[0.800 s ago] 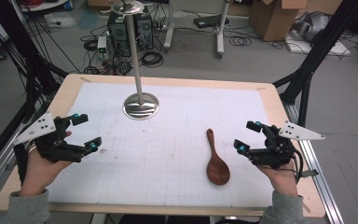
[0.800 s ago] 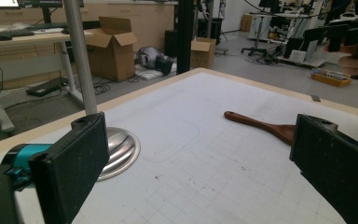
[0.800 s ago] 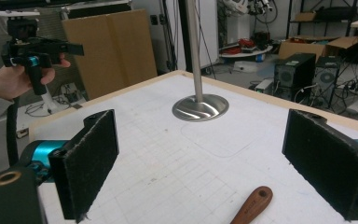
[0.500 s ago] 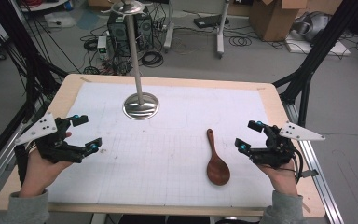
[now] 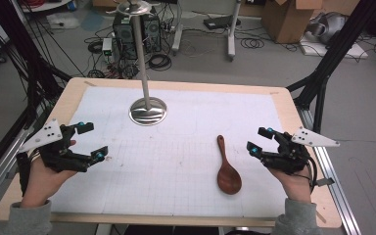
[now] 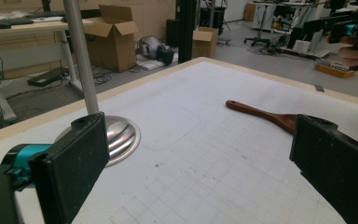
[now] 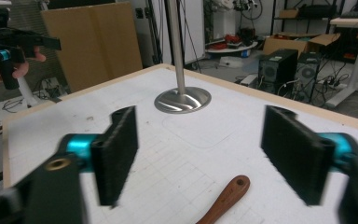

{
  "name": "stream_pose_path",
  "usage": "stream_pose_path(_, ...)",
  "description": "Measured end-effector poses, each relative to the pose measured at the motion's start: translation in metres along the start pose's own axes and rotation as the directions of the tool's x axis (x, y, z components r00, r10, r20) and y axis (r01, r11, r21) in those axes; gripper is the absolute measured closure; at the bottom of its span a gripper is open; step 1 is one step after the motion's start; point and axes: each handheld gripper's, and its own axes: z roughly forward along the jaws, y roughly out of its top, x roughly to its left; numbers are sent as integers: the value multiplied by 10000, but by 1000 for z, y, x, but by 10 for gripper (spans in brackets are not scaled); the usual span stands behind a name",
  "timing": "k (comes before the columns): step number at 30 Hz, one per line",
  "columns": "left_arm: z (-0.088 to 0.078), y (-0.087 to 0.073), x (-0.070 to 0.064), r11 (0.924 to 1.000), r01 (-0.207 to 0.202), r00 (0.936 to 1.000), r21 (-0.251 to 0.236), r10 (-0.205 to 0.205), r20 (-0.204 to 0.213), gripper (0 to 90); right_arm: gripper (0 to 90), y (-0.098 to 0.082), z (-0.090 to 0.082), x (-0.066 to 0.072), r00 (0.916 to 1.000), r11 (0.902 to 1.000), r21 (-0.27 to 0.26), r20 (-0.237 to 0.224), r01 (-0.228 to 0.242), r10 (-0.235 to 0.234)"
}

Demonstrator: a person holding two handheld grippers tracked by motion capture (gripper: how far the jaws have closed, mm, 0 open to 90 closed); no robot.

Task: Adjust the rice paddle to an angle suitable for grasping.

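A dark wooden spoon [image 5: 227, 171] lies on the white grid mat, bowl toward the person, handle pointing away. My right gripper [image 5: 257, 139] hovers just right of it, open, with nothing between its jaws. In the right gripper view the gripper [image 7: 200, 154] stands open and the spoon's handle end [image 7: 226, 198] shows low between the jaws. My left gripper [image 5: 94, 141] is held at the left side of the mat, open and empty. In the left gripper view the gripper [image 6: 200, 172] stands wide open, and the spoon [image 6: 261, 112] lies far ahead.
A metal stand with a round base [image 5: 148, 111] and tall pole [image 5: 142, 54] rises at the mat's far centre-left. The wooden table rim [image 5: 176, 85] frames the mat. Cartons, cables and computer cases lie on the floor beyond.
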Motion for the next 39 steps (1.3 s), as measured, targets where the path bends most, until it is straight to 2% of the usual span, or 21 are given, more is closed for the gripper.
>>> stream_pose_path(3, -2, -2, -1, 9999, 40, 10000, 98, -40, -26, 51, 406, -2, 3, -2, 10000, 9998, 174, 15, -67, 66)
stream_pose_path(4, -2, -3, -1, 9999, 44, 10000, 125, -44, -24, 51, 478, -3, 5, -2, 10000, 9996, 270, -47, 6, -5)
stream_pose_path(7, -5, -5, -1, 9998, 90, 10000, 201, -89, -33, 51, 600, -5, 10, -3, 9993, 9977, 631, -322, 235, -215)
stream_pose_path(10, -6, -6, -1, 9997, 98, 9999, 234, -97, -64, 51, 668, -7, 14, -4, 9992, 9951, 957, -331, 265, -234)
stream_pose_path(14, -7, -7, -1, 9996, 132, 9999, 260, -130, -48, 51, 684, -10, 18, -7, 9987, 9924, 1229, -501, 110, -49)
stream_pose_path(18, -9, -8, -1, 9995, 150, 9999, 275, -148, -58, 51, 784, -14, 22, -11, 9983, 9880, 1545, -564, -83, 172)
stream_pose_path(21, -8, -8, -1, 9995, 154, 9999, 278, -152, -67, 51, 824, -16, 24, -11, 9985, 9863, 1649, -536, -22, 112)
stream_pose_path(22, -8, -9, -1, 9994, 173, 9998, 292, -171, -71, 51, 866, -18, 27, -13, 9986, 9852, 1714, -538, 87, 5)
stream_pose_path(24, -8, -9, -1, 9992, 183, 9998, 348, -181, -63, 51, 889, -20, 29, -14, 9984, 9824, 1867, -553, 30, 75)
stream_pose_path(26, -7, -10, 0, 9990, 181, 9998, 397, -180, -41, 51, 891, -24, 33, -18, 9969, 9761, 2152, -656, -288, 438)
stream_pose_path(27, -7, -10, 0, 9990, 181, 9998, 397, -180, -41, 51, 891, -24, 33, -18, 9969, 9761, 2152, -656, -288, 438)
stream_pose_path(28, -7, -11, 0, 9989, 222, 9997, 414, -220, -47, 51, 892, -28, 38, -20, 9959, 9705, 2385, -721, -359, 546)
stream_pose_path(29, -7, -11, 0, 9989, 222, 9997, 414, -220, -47, 51, 892, -28, 38, -20, 9959, 9705, 2385, -721, -359, 546)
stream_pose_path(30, -7, -11, -1, 9988, 196, 9998, 459, -195, -22, 51, 892, -31, 44, -21, 9959, 9638, 2644, -708, -354, 560)
stream_pose_path(37, -8, -12, 0, 9986, 189, 9998, 485, -188, -20, 51, 892, -44, 62, -23, 9979, 9466, 3213, -491, -250, 430)
stream_pose_path(39, -8, -13, 0, 9986, 220, 9998, 491, -219, -29, 51, 892, -47, 66, -25, 9983, 9446, 3273, -430, -232, 394)
